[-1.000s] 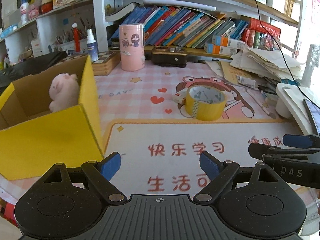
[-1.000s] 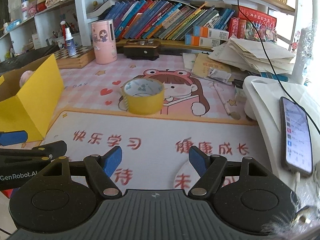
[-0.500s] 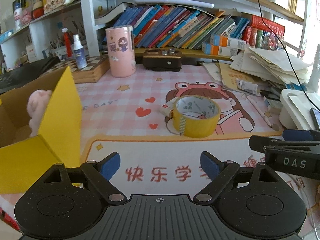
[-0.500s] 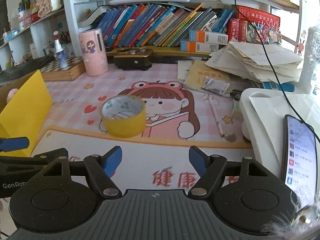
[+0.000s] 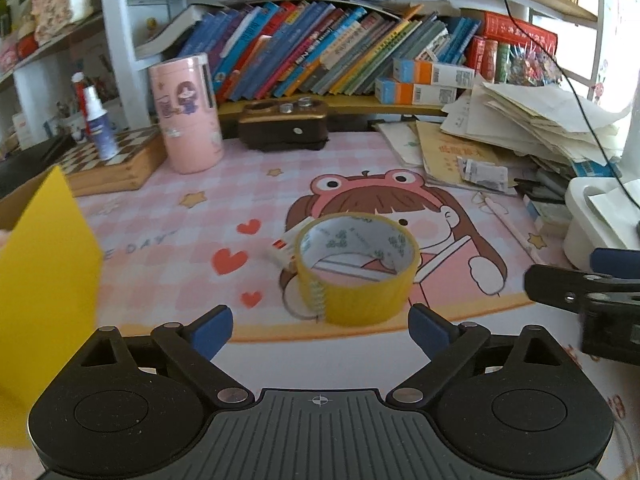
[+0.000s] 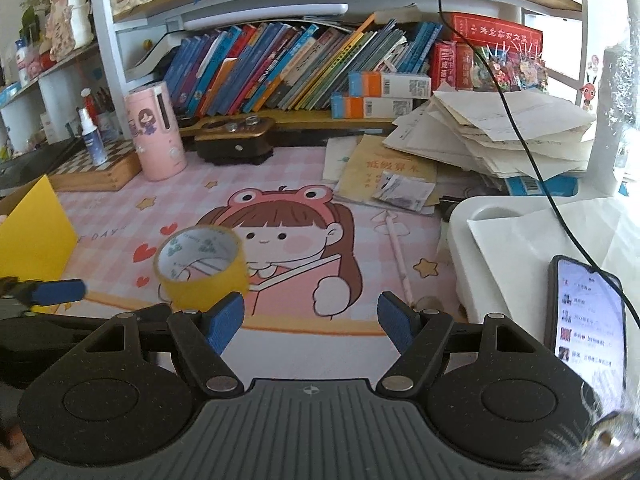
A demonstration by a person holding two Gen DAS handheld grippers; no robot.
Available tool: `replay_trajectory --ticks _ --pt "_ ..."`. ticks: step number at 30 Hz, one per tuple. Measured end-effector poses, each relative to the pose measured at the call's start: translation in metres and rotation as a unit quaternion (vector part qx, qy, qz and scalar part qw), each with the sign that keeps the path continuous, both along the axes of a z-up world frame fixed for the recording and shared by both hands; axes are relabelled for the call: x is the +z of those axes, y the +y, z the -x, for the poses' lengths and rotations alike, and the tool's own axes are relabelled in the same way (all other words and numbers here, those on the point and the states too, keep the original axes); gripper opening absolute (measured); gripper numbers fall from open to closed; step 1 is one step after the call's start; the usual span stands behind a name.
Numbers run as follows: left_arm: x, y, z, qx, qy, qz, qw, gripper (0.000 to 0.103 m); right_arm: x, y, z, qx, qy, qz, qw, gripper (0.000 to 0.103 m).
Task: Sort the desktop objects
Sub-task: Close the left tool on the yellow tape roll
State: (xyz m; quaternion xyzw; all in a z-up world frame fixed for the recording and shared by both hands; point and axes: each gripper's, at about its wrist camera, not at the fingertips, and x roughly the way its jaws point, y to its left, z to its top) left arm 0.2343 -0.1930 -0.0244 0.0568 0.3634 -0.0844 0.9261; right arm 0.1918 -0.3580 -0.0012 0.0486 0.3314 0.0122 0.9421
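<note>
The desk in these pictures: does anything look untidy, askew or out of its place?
Yes. The paper stack at the back right is splayed and slumping, its sheets at mixed angles. The yellow tape roll lies loose on the pink mat, partly covering a small white packet. Nothing looks spilled or broken.

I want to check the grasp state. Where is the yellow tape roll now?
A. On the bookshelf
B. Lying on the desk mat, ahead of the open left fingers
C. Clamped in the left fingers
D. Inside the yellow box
B: the yellow tape roll lies on the desk mat, just beyond the open left gripper, touching neither finger.
</note>
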Motion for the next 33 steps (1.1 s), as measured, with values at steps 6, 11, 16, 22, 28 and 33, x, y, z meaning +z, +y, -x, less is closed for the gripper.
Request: replay_trajectory --ticks 6,11,16,22,28,33 --pt "-0.014 -0.008 -0.029 0.001 0.026 0.016 0.9995 0.096 0.000 -0.007 -0.010 -0.002 0.000 0.002 1.000 0.072" --pt "-0.022 -0.017 -0.044 -0.005 0.033 0.013 0.9994 0.096 -0.001 -0.010 -0.015 -0.003 0.002 0.005 1.000 0.072" --pt "-0.027 -0.027 -0.052 -0.013 0.029 0.002 0.9995 0.096 -0.003 -0.014 -0.018 -0.006 0.009 0.005 1.000 0.072" --pt "-0.032 -0.033 -0.061 -0.009 0.022 0.007 0.9997 0.096 -0.005 -0.017 -0.019 -0.010 0.013 0.005 1.000 0.072" --pt "-0.033 -0.036 -0.064 0.000 0.016 0.002 0.9999 0.092 -0.006 -0.017 -0.019 -0.009 0.015 0.004 1.000 0.072" --pt "-0.020 -0.024 -0.050 0.002 0.000 0.007 1.0000 0.091 -0.005 -0.013 -0.018 -0.002 0.014 0.004 1.000 0.072"
